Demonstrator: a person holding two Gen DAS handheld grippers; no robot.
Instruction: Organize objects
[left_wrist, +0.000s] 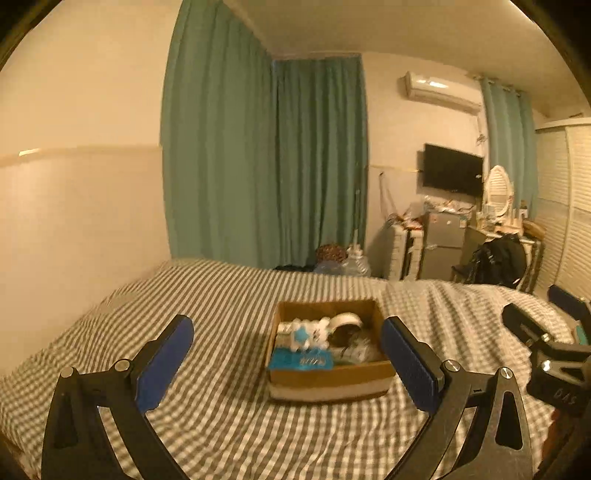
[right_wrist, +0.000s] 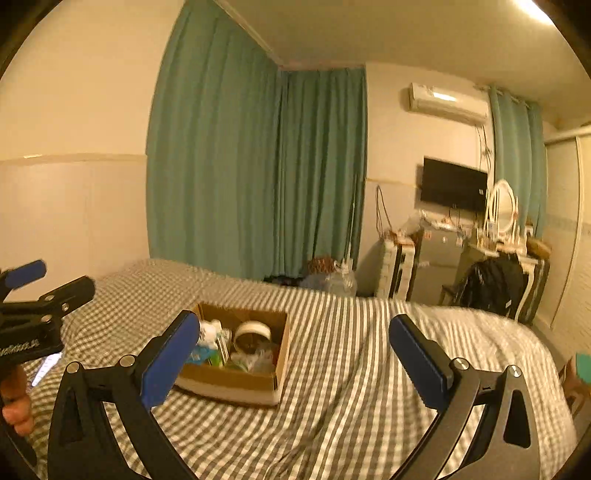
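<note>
The cardboard box (left_wrist: 330, 373) sits on the gingham bedspread (left_wrist: 221, 295) ahead of both tools — toward the right finger of the left gripper (left_wrist: 286, 363), and beside the left finger of the right gripper (right_wrist: 293, 363). Both grippers are spread wide, holding nothing. The box is open-topped, brown with a pale lower band, and packed: a tape roll (left_wrist: 345, 321), a white-and-blue plush toy (left_wrist: 308, 334), a blue packet (left_wrist: 299, 360). Behind hang green curtains (left_wrist: 258, 166); a wall television (left_wrist: 452, 170) and dressing table (right_wrist: 502, 243) stand well apart.
</note>
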